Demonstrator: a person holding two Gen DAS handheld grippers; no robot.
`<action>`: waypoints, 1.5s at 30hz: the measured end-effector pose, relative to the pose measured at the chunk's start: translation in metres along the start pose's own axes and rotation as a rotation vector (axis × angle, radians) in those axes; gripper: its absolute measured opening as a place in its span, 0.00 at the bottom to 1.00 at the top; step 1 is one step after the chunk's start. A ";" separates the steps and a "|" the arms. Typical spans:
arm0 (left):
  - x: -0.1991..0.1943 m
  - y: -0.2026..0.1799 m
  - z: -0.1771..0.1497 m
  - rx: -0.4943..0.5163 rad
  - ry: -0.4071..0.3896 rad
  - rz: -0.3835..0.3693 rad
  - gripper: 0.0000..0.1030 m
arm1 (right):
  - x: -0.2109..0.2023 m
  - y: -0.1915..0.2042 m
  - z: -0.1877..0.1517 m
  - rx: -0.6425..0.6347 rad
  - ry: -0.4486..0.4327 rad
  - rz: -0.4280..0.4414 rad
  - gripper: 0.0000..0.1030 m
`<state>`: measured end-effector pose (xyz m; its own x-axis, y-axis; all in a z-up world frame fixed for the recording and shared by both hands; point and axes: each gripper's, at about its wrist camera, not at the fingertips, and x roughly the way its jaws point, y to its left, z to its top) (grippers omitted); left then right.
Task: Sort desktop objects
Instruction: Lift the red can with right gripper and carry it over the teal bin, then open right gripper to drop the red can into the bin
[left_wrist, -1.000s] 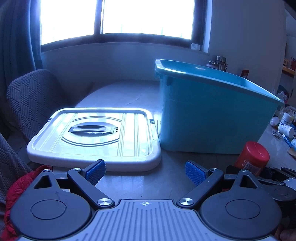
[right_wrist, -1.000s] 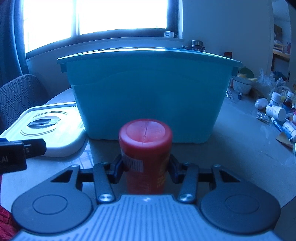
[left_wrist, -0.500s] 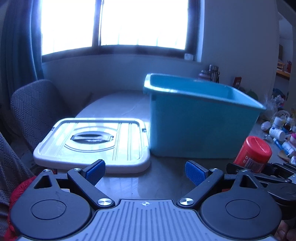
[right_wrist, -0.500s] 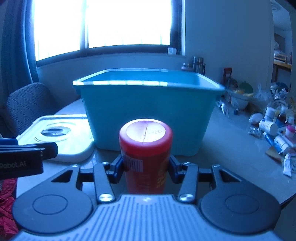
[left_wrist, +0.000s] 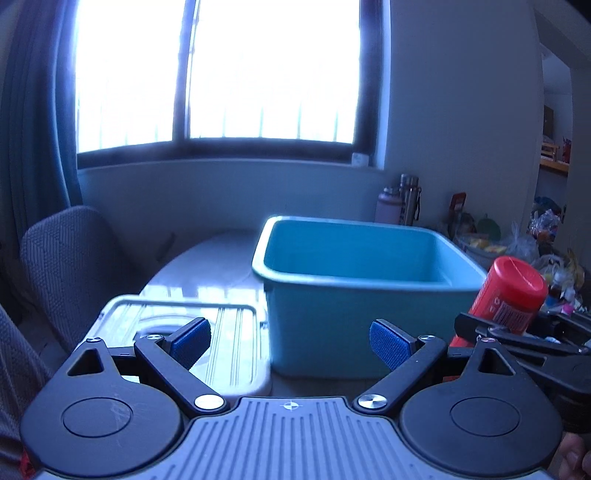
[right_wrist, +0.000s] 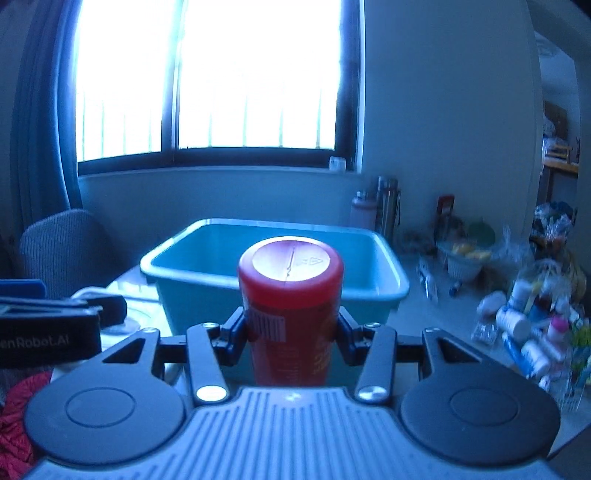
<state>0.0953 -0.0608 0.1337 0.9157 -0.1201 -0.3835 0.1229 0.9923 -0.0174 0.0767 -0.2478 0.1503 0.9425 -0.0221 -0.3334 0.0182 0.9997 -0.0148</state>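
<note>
Red barcoded canister (right_wrist: 291, 314) in right tool (right_wrist: 291, 332); left tool (left_wrist: 291, 339) wide, "enRobot.AI" on side.

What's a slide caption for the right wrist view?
Right gripper holds a red cylindrical plastic canister upright before the open teal plastic bin.

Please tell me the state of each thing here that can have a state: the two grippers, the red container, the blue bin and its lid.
left gripper: open, holding nothing.
right gripper: shut on the red container.
red container: upright, held above the table in front of the bin, cap on.
blue bin: uncovered, no contents visible.
white lid: off the bin, lying flat on the table beside it.
</note>
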 end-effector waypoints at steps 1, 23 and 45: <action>0.001 -0.001 0.004 0.000 -0.004 0.000 0.92 | 0.002 -0.001 0.005 0.000 -0.009 0.001 0.47; 0.112 0.003 0.094 0.040 0.014 -0.005 0.92 | 0.133 0.009 0.070 0.010 -0.022 0.007 0.47; 0.164 0.046 0.090 -0.004 0.092 -0.068 0.92 | 0.166 0.026 0.050 0.042 0.076 -0.049 0.86</action>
<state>0.2855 -0.0380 0.1534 0.8663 -0.1838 -0.4645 0.1815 0.9821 -0.0502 0.2500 -0.2251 0.1413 0.9123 -0.0695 -0.4035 0.0788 0.9969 0.0066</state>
